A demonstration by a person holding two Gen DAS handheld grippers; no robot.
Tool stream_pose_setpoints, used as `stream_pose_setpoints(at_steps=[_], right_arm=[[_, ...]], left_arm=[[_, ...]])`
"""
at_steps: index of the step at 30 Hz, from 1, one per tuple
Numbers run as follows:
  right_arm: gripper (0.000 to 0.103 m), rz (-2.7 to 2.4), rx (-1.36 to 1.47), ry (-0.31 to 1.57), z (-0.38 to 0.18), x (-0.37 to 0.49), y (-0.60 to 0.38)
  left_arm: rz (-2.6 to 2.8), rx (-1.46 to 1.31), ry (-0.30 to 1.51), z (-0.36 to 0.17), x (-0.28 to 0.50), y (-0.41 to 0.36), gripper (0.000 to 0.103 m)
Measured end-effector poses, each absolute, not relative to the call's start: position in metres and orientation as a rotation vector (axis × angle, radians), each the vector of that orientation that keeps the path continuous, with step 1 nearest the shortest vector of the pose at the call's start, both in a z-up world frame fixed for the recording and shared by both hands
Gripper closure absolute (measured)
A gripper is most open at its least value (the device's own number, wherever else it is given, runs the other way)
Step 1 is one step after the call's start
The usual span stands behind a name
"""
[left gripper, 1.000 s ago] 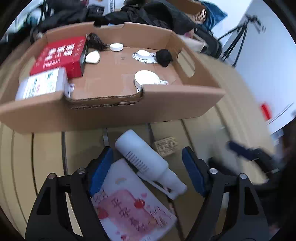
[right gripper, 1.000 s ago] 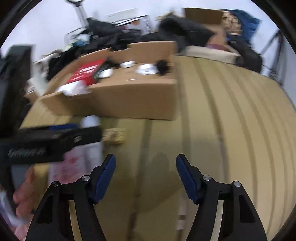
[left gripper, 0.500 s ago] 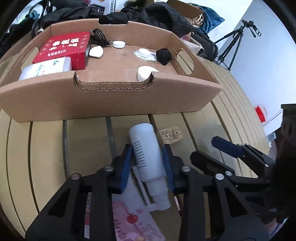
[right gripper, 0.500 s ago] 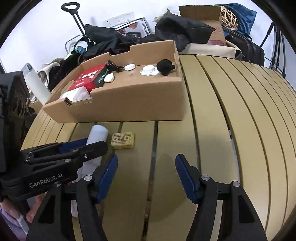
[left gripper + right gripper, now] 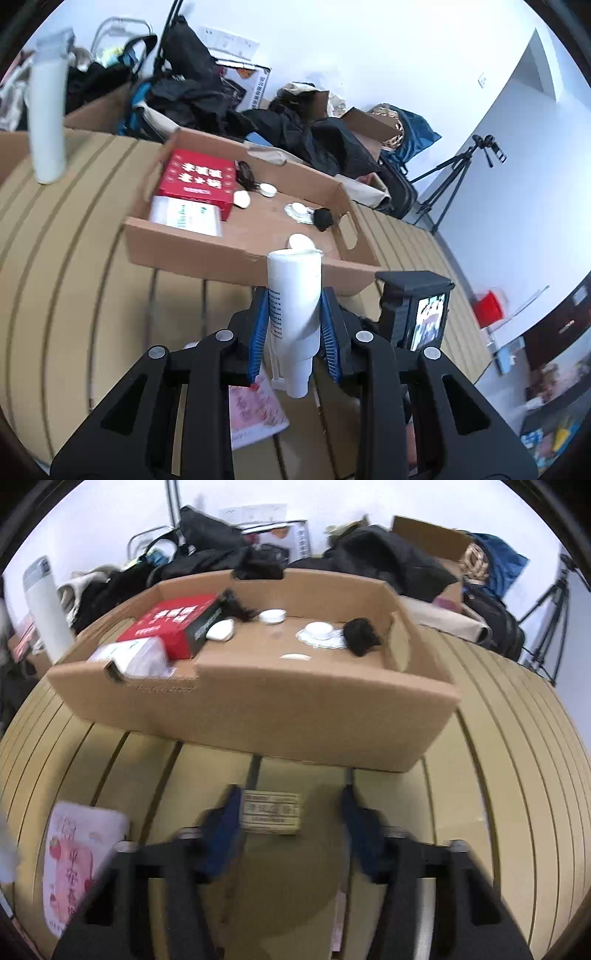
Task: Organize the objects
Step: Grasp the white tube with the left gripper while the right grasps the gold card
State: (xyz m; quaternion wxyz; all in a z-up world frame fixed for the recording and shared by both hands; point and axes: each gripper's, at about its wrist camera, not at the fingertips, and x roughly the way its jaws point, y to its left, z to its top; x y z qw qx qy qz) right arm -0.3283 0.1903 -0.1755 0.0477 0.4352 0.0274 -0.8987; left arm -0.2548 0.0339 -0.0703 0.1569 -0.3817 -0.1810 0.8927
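Left gripper (image 5: 294, 324) fingers clenched on white bottle (image 5: 293, 295) before cardboard box (image 5: 258, 709), right gripper (image 5: 290, 819) fingers released around small tan packet (image 5: 270, 812) before the box

White bottle (image 5: 293, 295), red box (image 5: 197, 177), tan slats (image 5: 517, 775)

Left black plastic two-finger gripper (image 5: 294, 332) has ridged blue rubber pads (image 5: 257, 334) and round silver screws on angular, cut-out arms. Right black plastic two-finger gripper (image 5: 291, 821), blurred, shows dark blue pads (image 5: 223, 821) and similar angular arms.
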Motion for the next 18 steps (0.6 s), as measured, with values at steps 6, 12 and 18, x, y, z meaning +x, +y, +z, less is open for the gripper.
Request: stream_pose_setpoints(at_steps=[6,12,18], right_arm=[[0.070,-2.708,1.313,0.051,-0.155,-0.301,0.206],[0.070,-2.721,1.248,-0.039,-0.119,-0.234,0.235],[0.070,-2.737,1.225,-0.059,-0.095,-0.211,0.249]], left_arm=[[2.536,-1.023,-0.560,-0.049,-0.206,0.035,0.079],[2.507,-0.985,-0.536,-0.034,-0.172,0.042,0.079],[2.536,-0.944,-0.464,-0.008,-0.179,0.034,0.079]])
